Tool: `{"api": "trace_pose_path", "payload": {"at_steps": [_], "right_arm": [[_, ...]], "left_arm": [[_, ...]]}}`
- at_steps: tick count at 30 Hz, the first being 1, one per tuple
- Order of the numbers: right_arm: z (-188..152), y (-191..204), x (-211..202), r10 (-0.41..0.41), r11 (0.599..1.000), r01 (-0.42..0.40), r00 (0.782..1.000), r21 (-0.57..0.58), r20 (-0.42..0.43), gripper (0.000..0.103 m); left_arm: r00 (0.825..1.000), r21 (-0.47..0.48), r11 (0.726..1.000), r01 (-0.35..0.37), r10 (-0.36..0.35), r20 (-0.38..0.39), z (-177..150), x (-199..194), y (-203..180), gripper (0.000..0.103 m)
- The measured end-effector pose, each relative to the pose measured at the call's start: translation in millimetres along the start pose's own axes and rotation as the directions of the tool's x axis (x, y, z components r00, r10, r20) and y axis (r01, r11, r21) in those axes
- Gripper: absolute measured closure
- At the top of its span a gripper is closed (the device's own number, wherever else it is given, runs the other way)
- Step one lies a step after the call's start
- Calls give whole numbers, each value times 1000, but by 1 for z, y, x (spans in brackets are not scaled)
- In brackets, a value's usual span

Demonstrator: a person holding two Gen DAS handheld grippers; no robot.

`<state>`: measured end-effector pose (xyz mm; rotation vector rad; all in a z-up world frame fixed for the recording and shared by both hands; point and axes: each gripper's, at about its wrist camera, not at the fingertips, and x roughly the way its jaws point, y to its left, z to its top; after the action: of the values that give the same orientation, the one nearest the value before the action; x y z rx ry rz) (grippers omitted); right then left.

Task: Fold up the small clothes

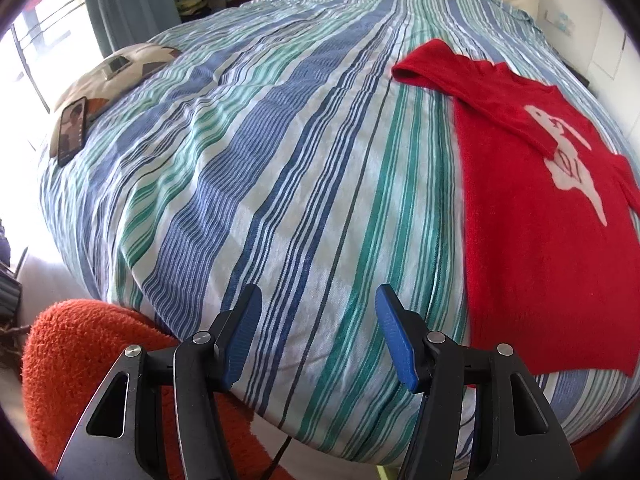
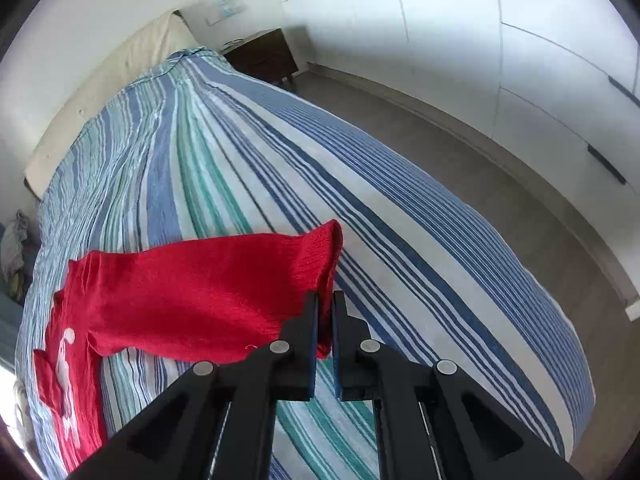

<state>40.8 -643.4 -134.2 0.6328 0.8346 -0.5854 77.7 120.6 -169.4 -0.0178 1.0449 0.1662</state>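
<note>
Red knit sweater (image 1: 532, 216) lies on the striped bed (image 1: 280, 160), its sleeve (image 2: 224, 280) pinched at the cuff by our right gripper (image 2: 325, 320). Our left gripper (image 1: 316, 336) hangs spread and empty. The thin pinch could slip, or the pull could drag the body askew. A phone (image 1: 72, 128) on a pillow (image 1: 116, 72) lies well apart; nothing blocks us.

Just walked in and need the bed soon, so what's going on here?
A person is folding a red sweater on the striped bed with two hand-held grippers. The right hand-held gripper is shut on the cuff of one sleeve and holds it up off the cover. The left hand-held gripper is open and empty, over the bed's near edge beside the sweater. The other sleeve already lies across the sweater's front.
</note>
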Motion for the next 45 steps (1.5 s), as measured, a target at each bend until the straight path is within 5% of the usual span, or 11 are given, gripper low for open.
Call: {"api": "trace_pose_path", "payload": {"at_steps": [13, 19, 22, 26, 29, 33, 35, 38, 40, 42, 45], "right_arm": [[-15, -26, 6, 27, 995, -22, 999, 101, -44, 97], [-7, -40, -23, 12, 992, -14, 1000, 125, 16, 90], [-2, -20, -37, 43, 999, -45, 997, 31, 58, 90], [-9, 12, -20, 138, 988, -139, 990, -65, -19, 90], [-23, 14, 8, 78, 994, -86, 992, -69, -100, 89], [-30, -1, 2, 56, 998, -57, 996, -11, -63, 89], [-31, 2, -11, 20, 998, -22, 999, -61, -35, 88], [-34, 9, -41, 14, 989, -12, 1000, -145, 8, 81], [-40, 14, -64, 10, 979, -2, 999, -205, 35, 70], [-49, 21, -89, 0, 965, 19, 997, -262, 72, 46], [-71, 30, -122, -4, 944, 48, 991, -328, 132, 34]], "left_arm": [[1000, -29, 1000, 7, -7, -17, -2, 2, 9, 41], [1000, -40, 999, 7, -7, -22, -1, 4, 12, 41], [1000, -29, 1000, 1, -2, -24, -2, 5, 9, 41], [1000, 11, 1000, -14, 15, -22, -3, 6, 2, 41], [999, 44, 999, -24, 25, -21, -1, -1, 0, 41], [998, 80, 997, -18, 13, 55, 12, -35, -2, 40], [993, 122, 993, -5, -10, 118, 26, -55, -12, 31], [982, 192, 981, 29, -64, 178, 48, -75, -34, 25], [974, 235, 970, 63, -111, 197, 60, -82, -50, 23], [967, 282, 955, 93, -154, 204, 68, -84, -67, 22], [956, 378, 919, 116, -206, 208, 83, -85, -99, 22]]}}
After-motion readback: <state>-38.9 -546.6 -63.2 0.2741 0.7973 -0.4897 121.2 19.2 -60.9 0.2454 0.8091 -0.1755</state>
